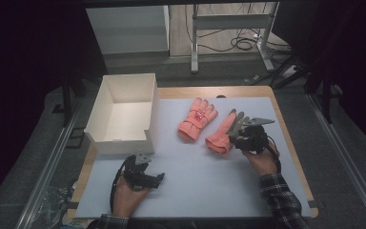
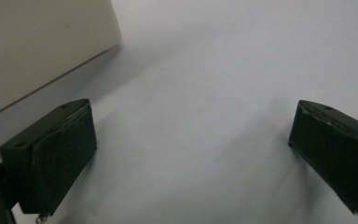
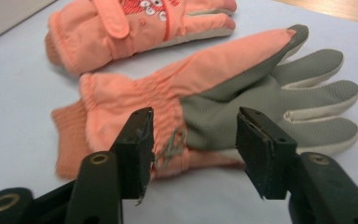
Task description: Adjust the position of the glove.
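Note:
Two orange gloves lie on the pale blue mat. One glove (image 1: 198, 118) rests back side up near the middle. The other glove (image 1: 222, 132) (image 3: 223, 100) lies palm up, its grey palm showing. My right gripper (image 1: 240, 131) (image 3: 193, 144) hovers right at this glove's palm side, jaws open and straddling its wrist area without closing on it. My left gripper (image 1: 145, 174) (image 2: 191, 154) is open over bare mat, just in front of the white box (image 1: 124, 112) (image 2: 32, 46).
The white open box stands at the mat's left rear, with nothing visible inside. The wooden table edge (image 1: 286, 129) runs along the right. Floor cables and a metal frame (image 1: 228, 24) lie beyond the table.

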### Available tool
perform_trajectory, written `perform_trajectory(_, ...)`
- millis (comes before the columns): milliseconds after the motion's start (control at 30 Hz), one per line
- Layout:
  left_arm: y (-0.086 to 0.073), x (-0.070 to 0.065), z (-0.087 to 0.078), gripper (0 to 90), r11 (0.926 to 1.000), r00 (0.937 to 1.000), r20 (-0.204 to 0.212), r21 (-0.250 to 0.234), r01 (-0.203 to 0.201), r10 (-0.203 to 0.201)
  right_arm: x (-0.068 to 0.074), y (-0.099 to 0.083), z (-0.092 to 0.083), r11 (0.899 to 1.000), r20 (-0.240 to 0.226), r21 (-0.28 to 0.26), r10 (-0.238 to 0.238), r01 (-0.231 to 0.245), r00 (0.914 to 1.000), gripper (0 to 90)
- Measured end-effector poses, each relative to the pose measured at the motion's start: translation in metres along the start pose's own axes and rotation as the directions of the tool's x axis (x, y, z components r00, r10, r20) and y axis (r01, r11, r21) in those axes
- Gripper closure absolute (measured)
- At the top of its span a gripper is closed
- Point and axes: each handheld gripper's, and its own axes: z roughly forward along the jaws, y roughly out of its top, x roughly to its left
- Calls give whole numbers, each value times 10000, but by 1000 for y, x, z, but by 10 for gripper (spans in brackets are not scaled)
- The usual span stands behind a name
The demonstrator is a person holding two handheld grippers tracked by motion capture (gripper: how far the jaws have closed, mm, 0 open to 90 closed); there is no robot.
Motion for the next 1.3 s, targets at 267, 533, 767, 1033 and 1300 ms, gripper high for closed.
perform_trajectory(267,0,0,0,7,10000,10000,2,-5,2,-2,-3,5,24,9995,771,150,256,-269,9967,360)
perform_trajectory(533,0,0,0,8,10000,10000,-2,-15,-1,1,-6,-2,41,9984,834,504,197,-240,9963,436)
perform_trajectory(767,0,0,0,8,10000,10000,-2,-12,-6,6,-2,-2,42,9978,888,662,-67,8,9960,652)
perform_trajectory(1033,0,0,0,7,10000,10000,12,-19,1,-1,-4,-3,35,9987,534,314,-427,411,9977,857)
perform_trajectory(1300,0,0,0,8,10000,10000,11,-15,3,-3,-1,1,19,9927,-258,4,-1206,1207,9924,864)
